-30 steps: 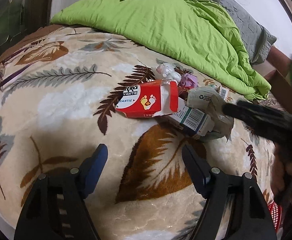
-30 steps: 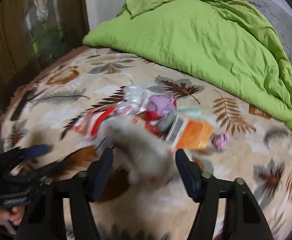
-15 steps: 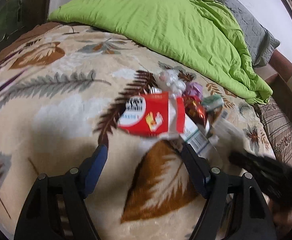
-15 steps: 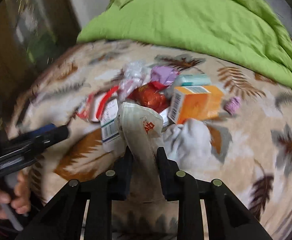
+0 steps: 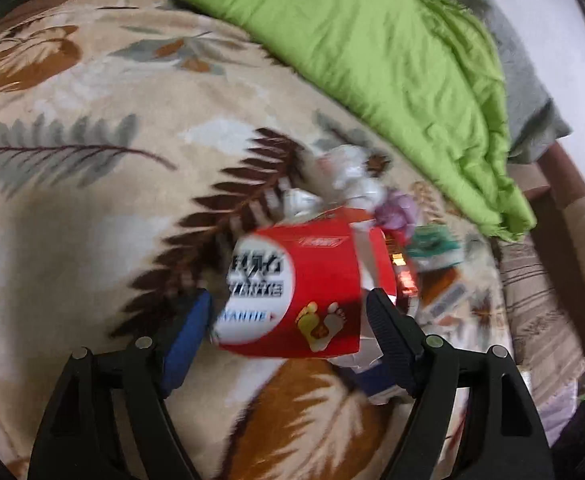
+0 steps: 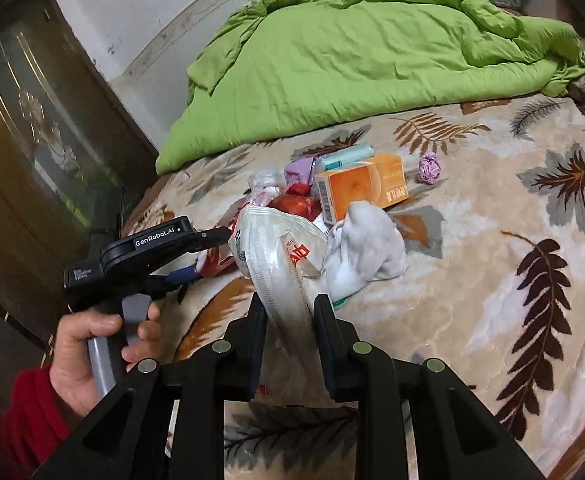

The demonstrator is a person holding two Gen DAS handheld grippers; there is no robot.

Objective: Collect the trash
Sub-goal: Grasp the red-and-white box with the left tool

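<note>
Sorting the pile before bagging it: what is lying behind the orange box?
A mint-green pack leans against the back of the orange box, with a purple wrapper beside it. Whatever lies lower behind the box is hidden.

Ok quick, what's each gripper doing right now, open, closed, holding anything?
Left gripper: open, its fingers either side of the red carton, not clamped.
Right gripper: has just closed, now shut on the white plastic bag.
</note>
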